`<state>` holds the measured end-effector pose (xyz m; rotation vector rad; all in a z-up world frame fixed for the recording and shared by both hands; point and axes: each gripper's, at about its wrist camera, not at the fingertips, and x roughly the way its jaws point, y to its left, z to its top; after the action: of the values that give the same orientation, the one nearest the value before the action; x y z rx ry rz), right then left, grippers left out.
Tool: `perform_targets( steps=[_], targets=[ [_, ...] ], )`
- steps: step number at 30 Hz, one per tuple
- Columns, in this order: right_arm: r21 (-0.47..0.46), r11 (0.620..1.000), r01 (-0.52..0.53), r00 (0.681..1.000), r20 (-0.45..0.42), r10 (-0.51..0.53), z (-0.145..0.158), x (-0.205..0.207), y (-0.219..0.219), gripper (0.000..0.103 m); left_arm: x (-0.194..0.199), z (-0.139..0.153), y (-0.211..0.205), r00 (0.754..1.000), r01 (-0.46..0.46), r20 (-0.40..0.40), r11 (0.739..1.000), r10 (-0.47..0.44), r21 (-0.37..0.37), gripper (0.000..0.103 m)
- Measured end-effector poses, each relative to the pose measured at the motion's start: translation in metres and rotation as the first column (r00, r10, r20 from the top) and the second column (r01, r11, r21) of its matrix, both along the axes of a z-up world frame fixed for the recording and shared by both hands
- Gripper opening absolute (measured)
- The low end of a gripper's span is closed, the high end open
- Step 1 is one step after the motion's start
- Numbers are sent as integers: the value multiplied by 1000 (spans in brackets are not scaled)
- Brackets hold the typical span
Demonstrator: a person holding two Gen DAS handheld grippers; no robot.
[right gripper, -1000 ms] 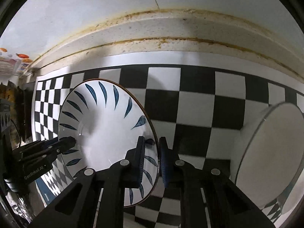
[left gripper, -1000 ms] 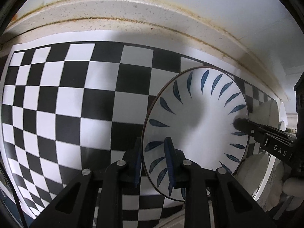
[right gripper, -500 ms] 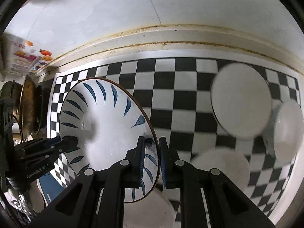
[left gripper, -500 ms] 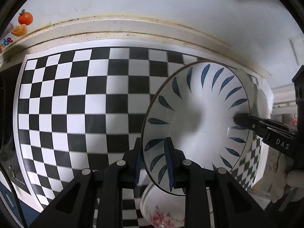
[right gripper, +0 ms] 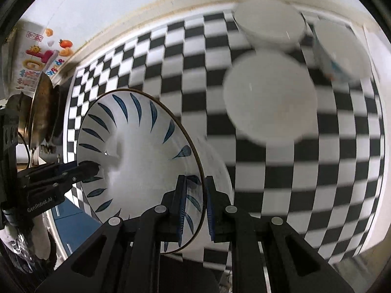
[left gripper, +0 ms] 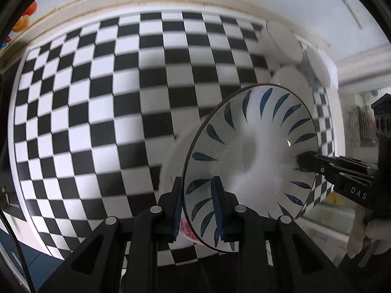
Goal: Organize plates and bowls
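Both claws gripped one leaf-patterned bowl (left gripper: 249, 161) by opposite rims: the left claw (left gripper: 198, 207) clenched on its near edge, the right claw (right gripper: 195, 207) on the far one. It hung above the checkered counter (left gripper: 97, 97), near three white bowls (right gripper: 268, 95).

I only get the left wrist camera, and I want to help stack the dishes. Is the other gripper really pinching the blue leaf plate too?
Observer: Yes. In the right wrist view the right gripper has one blue pad on each side of the blue leaf plate rim.
Operator: What are the white blurs past the plate?
Observer: Three white bowls sit close together on the checkered mat.
Operator: Anything on the other side?
Observer: What looks like a brownish metal pan stands past the mat's edge, above the left gripper.
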<state>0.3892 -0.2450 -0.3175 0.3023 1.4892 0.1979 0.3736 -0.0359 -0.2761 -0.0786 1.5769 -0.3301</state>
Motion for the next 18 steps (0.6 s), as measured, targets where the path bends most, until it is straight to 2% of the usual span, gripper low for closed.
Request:
perform_targets(
  steps=[5,10,18],
  targets=[
    [6,999,37,998,-44,-36,-30,-29,-5,17,-11,-21,-11,999,25,-34,999,-24,28,20],
    [12,998,58,996,-66,-57,-51,-38,-9,17,-13,-34,-16,998,37,-46,997,-34,65,20],
    [11,999,50,997,-66,-50,-58,-30,-6,16,-10,-47,-17,998,24,-56,995,-19,95,20]
  ],
)
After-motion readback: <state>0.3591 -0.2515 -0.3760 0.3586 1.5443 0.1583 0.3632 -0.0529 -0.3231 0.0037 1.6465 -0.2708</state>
